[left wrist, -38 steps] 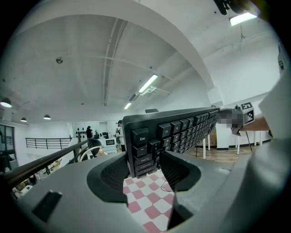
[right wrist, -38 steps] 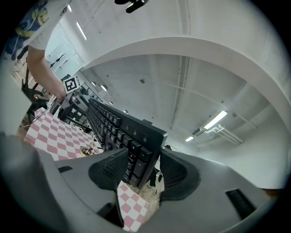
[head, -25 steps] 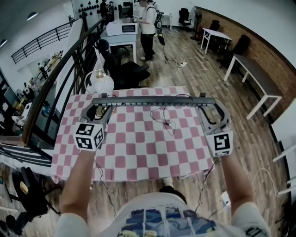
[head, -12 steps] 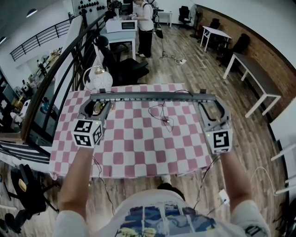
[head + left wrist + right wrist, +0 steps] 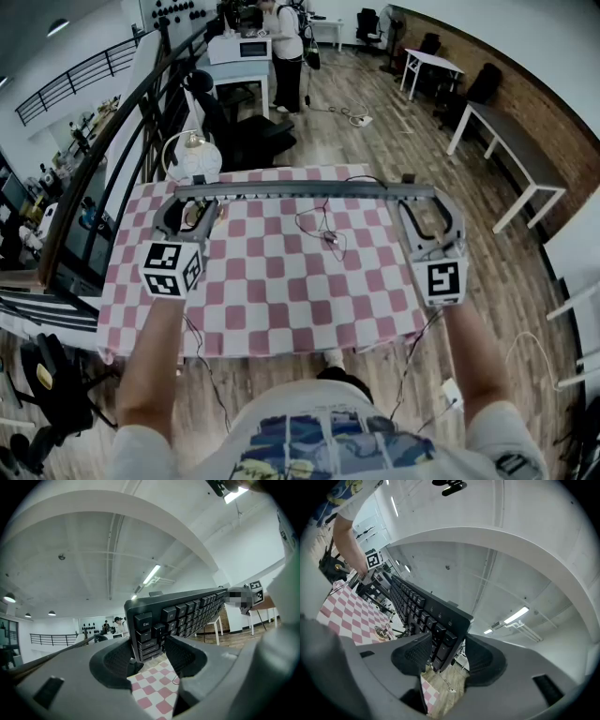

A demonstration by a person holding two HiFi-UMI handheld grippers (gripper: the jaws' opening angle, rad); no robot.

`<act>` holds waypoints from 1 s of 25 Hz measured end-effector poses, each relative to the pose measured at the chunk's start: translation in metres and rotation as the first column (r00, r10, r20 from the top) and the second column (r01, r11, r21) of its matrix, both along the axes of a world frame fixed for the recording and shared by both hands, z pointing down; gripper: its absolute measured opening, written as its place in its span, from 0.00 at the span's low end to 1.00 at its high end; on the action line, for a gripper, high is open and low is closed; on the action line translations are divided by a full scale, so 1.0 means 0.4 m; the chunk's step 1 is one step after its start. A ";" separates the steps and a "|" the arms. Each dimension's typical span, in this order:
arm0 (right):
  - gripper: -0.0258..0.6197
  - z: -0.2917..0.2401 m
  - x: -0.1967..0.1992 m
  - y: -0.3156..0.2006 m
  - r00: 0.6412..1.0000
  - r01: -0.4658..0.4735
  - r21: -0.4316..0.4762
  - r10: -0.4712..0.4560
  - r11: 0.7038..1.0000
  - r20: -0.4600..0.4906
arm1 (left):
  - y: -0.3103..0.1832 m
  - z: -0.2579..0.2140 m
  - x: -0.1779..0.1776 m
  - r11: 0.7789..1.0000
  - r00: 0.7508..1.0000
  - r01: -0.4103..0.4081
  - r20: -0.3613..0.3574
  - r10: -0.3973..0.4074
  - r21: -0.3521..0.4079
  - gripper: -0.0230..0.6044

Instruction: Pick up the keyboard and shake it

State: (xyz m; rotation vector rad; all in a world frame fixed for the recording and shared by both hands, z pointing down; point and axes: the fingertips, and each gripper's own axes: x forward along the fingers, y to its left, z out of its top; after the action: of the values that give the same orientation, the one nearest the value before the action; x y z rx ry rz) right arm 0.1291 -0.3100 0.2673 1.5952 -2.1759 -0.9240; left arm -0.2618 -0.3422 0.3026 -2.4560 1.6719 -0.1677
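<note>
Head view, keyboard edge-on — keys hidden, left gripper and right gripper pinching its ends, seemingly lifted

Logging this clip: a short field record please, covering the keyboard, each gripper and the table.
keyboard: lifted, turned on edge, held at both ends
left gripper: fingers shut on the Esc end
right gripper: fingers shut on the opposite end
table: pink checked cloth, below the keyboard
cable: loose on the cloth
</note>
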 end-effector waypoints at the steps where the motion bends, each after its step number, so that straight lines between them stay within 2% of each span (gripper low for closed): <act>1: 0.37 -0.002 0.001 0.002 1.000 -0.002 0.005 0.002 1.000 0.000 | 0.002 -0.004 0.001 1.000 1.000 0.001 0.002 -0.001 0.007 0.40; 25: 0.37 -0.029 0.000 0.028 0.999 -0.026 0.051 0.027 0.998 -0.022 | 0.027 -0.027 -0.001 0.998 1.000 0.011 0.017 -0.012 0.063 0.40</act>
State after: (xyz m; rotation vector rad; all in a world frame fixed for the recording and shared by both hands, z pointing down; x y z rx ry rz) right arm 0.1290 -0.2986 0.2557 1.6244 -2.1278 -0.9916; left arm -0.2623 -0.3316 0.2916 -2.3935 1.6584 -0.1348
